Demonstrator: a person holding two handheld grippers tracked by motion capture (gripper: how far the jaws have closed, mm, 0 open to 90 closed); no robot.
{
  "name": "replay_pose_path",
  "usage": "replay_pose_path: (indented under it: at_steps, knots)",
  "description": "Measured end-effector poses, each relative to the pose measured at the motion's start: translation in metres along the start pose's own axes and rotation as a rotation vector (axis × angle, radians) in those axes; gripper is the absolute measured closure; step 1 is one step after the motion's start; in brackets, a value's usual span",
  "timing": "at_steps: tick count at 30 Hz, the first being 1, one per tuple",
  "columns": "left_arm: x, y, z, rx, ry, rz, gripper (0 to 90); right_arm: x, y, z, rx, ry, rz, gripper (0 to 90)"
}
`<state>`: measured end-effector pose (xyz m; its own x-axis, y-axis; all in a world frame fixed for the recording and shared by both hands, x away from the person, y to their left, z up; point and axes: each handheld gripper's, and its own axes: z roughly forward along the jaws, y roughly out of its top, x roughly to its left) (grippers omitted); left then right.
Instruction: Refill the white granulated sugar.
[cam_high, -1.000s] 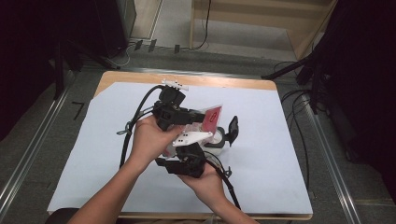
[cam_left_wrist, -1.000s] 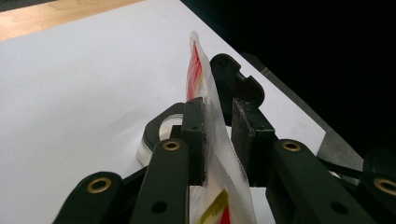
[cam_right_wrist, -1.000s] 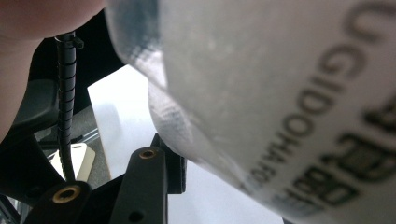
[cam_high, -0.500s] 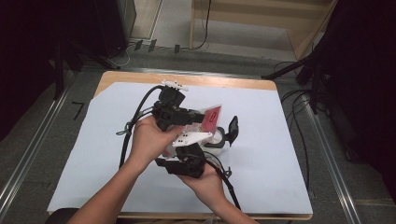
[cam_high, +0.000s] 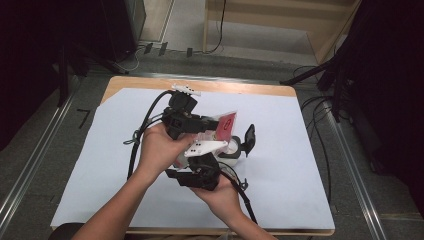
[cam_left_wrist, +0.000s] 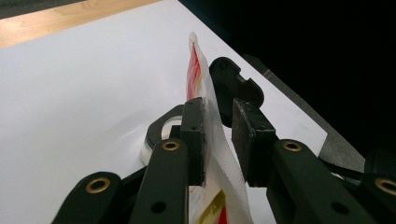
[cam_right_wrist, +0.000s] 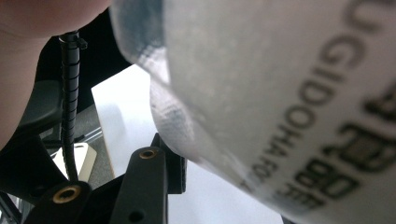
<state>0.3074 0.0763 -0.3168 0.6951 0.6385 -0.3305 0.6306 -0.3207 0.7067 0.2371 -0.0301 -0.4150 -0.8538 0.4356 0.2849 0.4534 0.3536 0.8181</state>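
A recording rig in a lab or workshop: a small wooden table (cam_high: 200, 86) covered with a white sheet (cam_high: 295, 165) stands between metal floor rails (cam_high: 35, 160), with black stand legs (cam_high: 320, 75), loose cables (cam_high: 320, 145) on grey flooring and dark equipment beyond the tabletop's far edge

The table (cam_high: 310, 150) is seen from above and in front, at some distance. From the left gripper (cam_left_wrist: 217, 135), the packet (cam_left_wrist: 212, 116) is viewed closely toward one o'clock. The same packet (cam_right_wrist: 280, 93) is viewed at very close range from the right gripper.
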Motion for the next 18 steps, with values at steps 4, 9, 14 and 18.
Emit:
replay_pose_path:
  at_steps: [4, 9, 14, 18]
  knots:
    - [-0.002, 0.001, -0.001, -0.002, 0.004, 0.008, 75.2, 0.001, 0.001, -0.001, -0.007, 0.001, -0.006, 64.5]
    - [-0.002, 0.004, 0.003, 0.007, 0.015, 0.015, 75.3, -0.002, 0.001, 0.000, -0.013, 0.009, 0.000, 64.3]
    - [0.000, 0.008, 0.007, 0.025, 0.013, 0.016, 75.7, -0.005, 0.001, 0.000, -0.014, 0.000, 0.009, 64.3]
    - [0.002, 0.012, 0.010, 0.026, 0.005, 0.010, 75.8, -0.009, 0.002, 0.000, -0.020, -0.003, 0.018, 64.3]
